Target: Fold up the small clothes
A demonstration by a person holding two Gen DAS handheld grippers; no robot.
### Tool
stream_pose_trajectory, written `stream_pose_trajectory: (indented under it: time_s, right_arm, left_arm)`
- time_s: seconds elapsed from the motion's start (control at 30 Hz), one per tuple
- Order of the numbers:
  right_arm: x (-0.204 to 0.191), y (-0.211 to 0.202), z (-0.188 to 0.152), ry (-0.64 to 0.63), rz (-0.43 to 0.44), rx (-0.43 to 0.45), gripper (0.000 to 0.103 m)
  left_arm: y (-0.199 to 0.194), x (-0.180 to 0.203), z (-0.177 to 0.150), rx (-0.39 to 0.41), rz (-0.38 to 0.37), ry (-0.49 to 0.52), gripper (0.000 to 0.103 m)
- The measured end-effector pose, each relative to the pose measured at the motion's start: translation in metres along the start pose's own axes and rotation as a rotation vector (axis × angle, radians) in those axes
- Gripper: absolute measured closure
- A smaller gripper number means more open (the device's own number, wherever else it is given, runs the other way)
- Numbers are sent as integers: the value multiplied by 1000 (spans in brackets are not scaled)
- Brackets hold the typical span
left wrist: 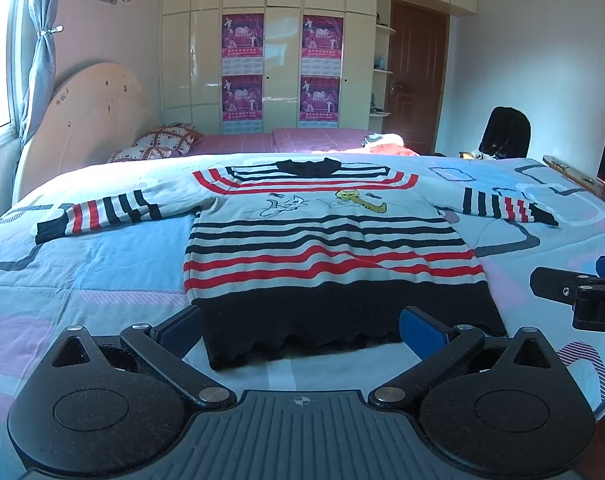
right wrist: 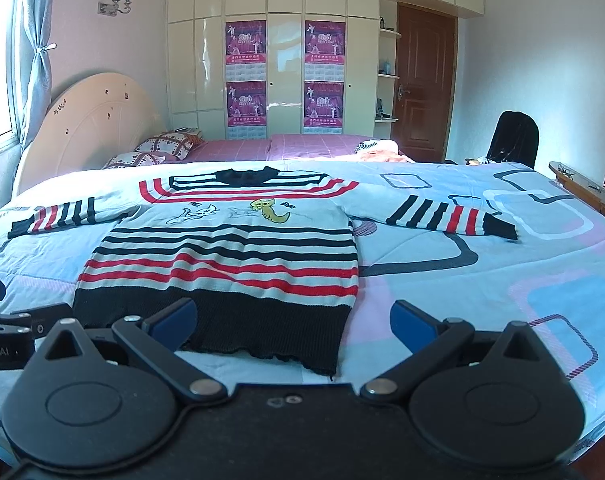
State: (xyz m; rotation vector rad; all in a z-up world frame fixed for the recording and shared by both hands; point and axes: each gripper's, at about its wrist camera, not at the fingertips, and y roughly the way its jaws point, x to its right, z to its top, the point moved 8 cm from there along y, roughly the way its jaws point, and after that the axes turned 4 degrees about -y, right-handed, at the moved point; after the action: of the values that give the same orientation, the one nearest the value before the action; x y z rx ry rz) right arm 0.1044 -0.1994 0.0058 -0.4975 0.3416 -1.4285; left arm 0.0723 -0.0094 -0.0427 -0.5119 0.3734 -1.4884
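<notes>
While both the left gripper [left wrist: 300, 330] and right gripper [right wrist: 294, 320] are being held spread and empty, a one-layer pinch of the sweater [left wrist: 326, 248] hem is being risked, skewing the fold.

A home bedroom: a bed [left wrist: 102, 264] with headboard [left wrist: 82, 112], pillows [left wrist: 168, 138], probably a built-in wardrobe [left wrist: 282, 40].

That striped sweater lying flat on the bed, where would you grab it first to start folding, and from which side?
Probably a sleeve cuff. The sweater lies flat, both sleeves spread wide. The left cuff and right cuff are thin free edges, so each open tongs, left tongs and right tongs, could slide in low from its own outer side and pinch it.
</notes>
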Motion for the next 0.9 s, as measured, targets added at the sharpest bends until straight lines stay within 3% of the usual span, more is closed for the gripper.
stream_pose_trajectory:
  time_s: [0.9]
  right_arm:
    - [-4,3,1,-6,0,-4,0]
  left_arm:
    - [3,-6,1,-2,2,-8,0]
